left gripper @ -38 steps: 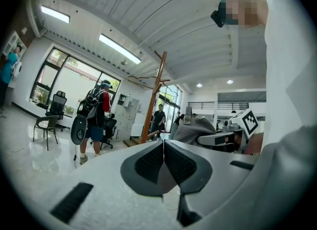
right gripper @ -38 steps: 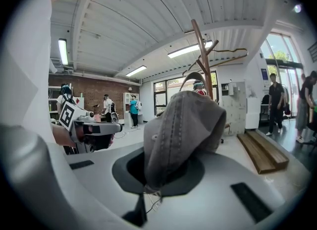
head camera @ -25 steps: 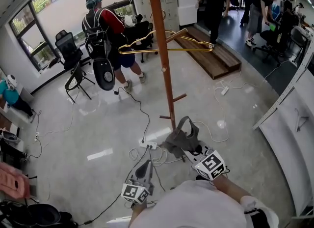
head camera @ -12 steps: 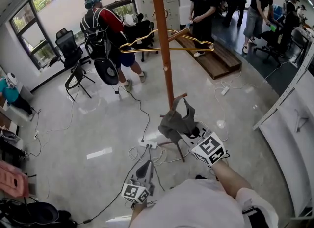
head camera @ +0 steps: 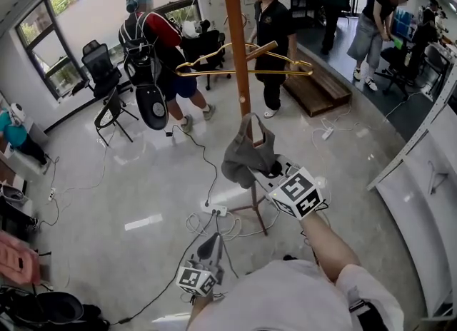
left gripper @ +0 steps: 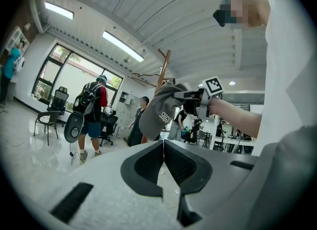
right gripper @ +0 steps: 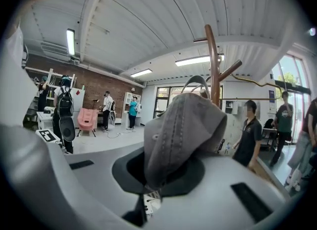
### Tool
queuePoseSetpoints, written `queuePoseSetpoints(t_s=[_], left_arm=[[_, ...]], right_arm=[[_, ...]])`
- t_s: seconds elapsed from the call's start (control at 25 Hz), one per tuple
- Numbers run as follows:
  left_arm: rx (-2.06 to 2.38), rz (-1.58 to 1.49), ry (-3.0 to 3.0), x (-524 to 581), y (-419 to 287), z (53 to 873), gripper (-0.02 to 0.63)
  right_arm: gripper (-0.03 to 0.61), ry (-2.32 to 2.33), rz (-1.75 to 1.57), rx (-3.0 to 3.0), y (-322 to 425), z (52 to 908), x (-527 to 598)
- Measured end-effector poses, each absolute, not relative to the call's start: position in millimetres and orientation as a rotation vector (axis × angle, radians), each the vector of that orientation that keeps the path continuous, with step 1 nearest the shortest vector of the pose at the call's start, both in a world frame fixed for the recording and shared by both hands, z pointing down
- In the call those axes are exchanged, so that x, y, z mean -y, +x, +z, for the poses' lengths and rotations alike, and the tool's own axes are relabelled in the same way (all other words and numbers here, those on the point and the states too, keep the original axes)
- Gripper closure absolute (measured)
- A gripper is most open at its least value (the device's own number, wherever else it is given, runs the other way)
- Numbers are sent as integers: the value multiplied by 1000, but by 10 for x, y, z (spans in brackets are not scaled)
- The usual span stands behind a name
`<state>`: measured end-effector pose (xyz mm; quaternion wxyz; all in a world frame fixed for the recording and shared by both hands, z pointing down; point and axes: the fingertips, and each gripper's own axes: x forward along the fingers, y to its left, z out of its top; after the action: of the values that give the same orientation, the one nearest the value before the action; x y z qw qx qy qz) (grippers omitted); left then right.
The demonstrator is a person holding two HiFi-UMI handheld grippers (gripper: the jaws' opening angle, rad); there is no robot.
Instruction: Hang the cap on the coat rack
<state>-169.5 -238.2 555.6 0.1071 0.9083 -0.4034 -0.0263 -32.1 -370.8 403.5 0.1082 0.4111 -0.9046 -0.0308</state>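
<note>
A grey cap (head camera: 246, 153) hangs from my right gripper (head camera: 255, 171), which is shut on its edge and held up close in front of the brown coat rack pole (head camera: 235, 51). In the right gripper view the cap (right gripper: 183, 135) drapes over the jaws of the right gripper (right gripper: 148, 192), with the pole (right gripper: 213, 60) and an angled peg (right gripper: 230, 69) just behind it. My left gripper (head camera: 213, 240) stays low near my body, shut with nothing in it. In the left gripper view the left gripper (left gripper: 163, 162) points at the cap (left gripper: 161, 112) and the rack (left gripper: 165, 70).
Gold wire hangers (head camera: 243, 65) hang on the rack's upper pegs. A person with a backpack (head camera: 150, 37) and a person in black (head camera: 271, 30) stand beyond the rack. Cables and a power strip (head camera: 214, 210) lie on the floor. A wooden platform (head camera: 314, 83) and a white counter (head camera: 421, 201) are to the right.
My right gripper has lifted the cap up and closer to the pole. A person in black has walked nearer the rack. The left gripper has stayed put.
</note>
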Motion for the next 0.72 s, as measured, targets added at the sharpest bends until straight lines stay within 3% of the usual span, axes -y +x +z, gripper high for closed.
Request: queuePoseSetpoints(t_s=[0.72], left_arm=[[1207,-66,2650,2388,-1784,5581,603]], right_arm=[[561,1280,-60,2534,-316,3961,4568]])
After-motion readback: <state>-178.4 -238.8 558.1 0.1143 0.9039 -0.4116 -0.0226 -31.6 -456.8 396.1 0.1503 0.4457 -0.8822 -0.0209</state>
